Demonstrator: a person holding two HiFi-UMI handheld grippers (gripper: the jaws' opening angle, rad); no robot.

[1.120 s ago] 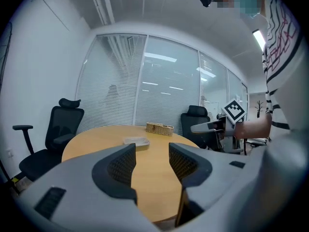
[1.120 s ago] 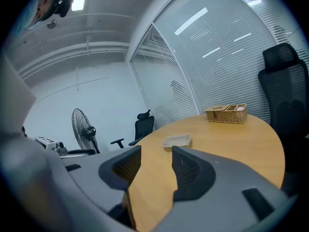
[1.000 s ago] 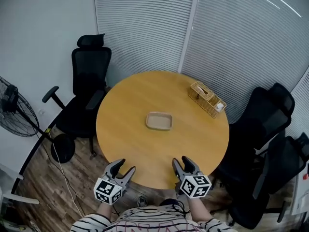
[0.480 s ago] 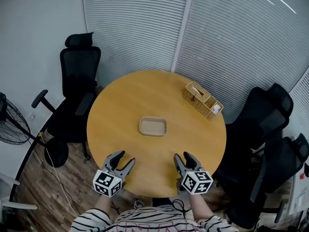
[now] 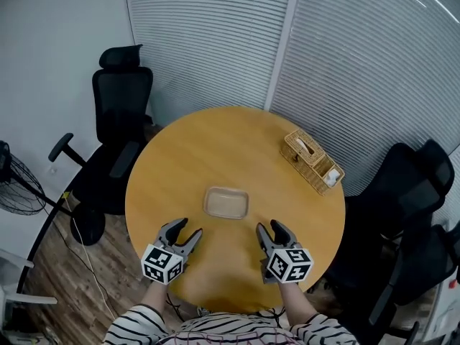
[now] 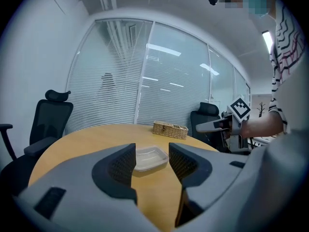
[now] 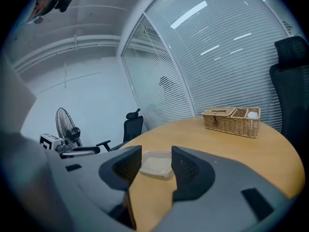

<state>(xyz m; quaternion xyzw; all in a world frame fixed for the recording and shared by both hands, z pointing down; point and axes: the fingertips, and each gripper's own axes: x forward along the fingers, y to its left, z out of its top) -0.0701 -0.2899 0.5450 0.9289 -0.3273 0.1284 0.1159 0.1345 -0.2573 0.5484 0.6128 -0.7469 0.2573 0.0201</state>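
Just before the open-jawed left gripper [image 5: 185, 228] and right gripper [image 5: 269, 227], an empty clear tray [image 5: 226, 203]; wicker basket [image 5: 313, 162] beyond

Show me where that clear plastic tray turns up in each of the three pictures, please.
Head view: the tray lies near the middle, slightly low.
Left gripper view: it sits low at centre.
Right gripper view: again low at centre.
Shared landmark: the wicker basket, up and to the right of it in the head view, just behind it in the left gripper view, and farther right in the right gripper view.
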